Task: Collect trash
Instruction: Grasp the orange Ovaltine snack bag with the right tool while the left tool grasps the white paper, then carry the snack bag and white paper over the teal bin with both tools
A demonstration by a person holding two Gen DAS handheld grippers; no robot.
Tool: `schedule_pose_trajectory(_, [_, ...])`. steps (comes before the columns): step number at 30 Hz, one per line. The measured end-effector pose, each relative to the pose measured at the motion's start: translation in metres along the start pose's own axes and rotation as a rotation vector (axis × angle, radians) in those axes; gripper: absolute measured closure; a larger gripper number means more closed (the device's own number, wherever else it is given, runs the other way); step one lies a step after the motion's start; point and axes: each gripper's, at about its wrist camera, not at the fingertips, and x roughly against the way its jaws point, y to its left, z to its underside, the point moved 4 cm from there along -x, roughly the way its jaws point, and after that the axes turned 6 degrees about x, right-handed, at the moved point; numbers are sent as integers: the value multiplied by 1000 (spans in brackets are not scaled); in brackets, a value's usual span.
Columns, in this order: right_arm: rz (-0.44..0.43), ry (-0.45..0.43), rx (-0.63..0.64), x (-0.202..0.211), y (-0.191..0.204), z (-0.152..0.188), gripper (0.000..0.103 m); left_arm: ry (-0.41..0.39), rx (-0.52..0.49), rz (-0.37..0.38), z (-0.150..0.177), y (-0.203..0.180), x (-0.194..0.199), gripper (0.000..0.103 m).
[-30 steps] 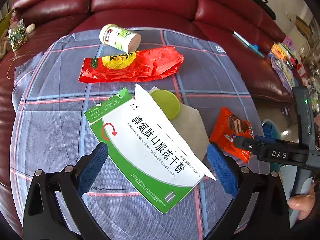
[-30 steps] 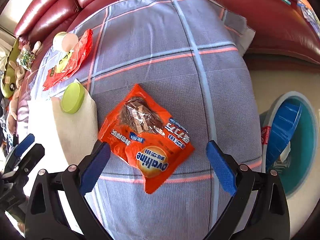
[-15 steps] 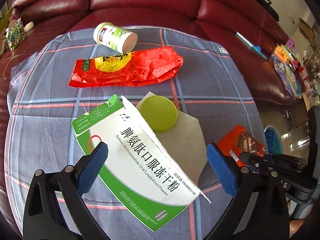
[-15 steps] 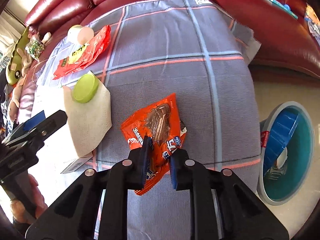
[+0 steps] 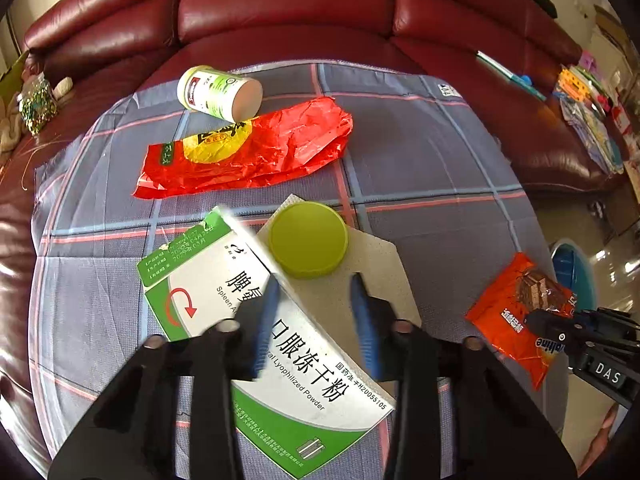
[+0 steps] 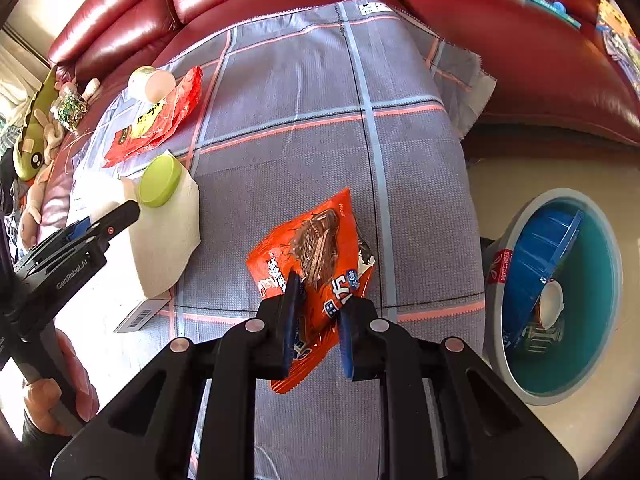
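My right gripper (image 6: 318, 312) is shut on an orange Ovaltine wrapper (image 6: 320, 248) and holds it just above the plaid cloth (image 6: 320, 100); the wrapper also shows in the left wrist view (image 5: 516, 312). My left gripper (image 5: 316, 320) has its blurred jaws half closed around the raised edge of a green-and-white medicine box (image 5: 288, 360); contact is unclear. A green lid (image 5: 308, 240) lies on a beige paper (image 5: 380, 264) beside the box. A red bag (image 5: 248, 148) and a white canister (image 5: 220, 92) lie farther back.
A grey bin with a teal liner (image 6: 560, 300) stands on the floor right of the cloth, with a blue item and trash inside. The red leather sofa (image 5: 280, 8) surrounds the cloth. Toys (image 6: 36, 140) lie at the far left.
My left jaws have closed in from wide open over the medicine box. My right gripper, shut on the orange wrapper since half a second ago, has lifted it slightly.
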Motion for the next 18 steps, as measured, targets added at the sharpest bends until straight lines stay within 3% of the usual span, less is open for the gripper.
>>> schedule_pose_trajectory(2, [-4, 0, -4, 1, 0, 2, 86, -5, -11, 2, 2, -1, 2, 101])
schedule_pose_trajectory(8, [-26, -7, -7, 9, 2, 8, 86, -80, -58, 2, 9, -1, 34, 102])
schedule_pose_trajectory(18, [-55, -73, -26, 45, 2, 18, 86, -140, -78, 91, 24, 4, 98, 102])
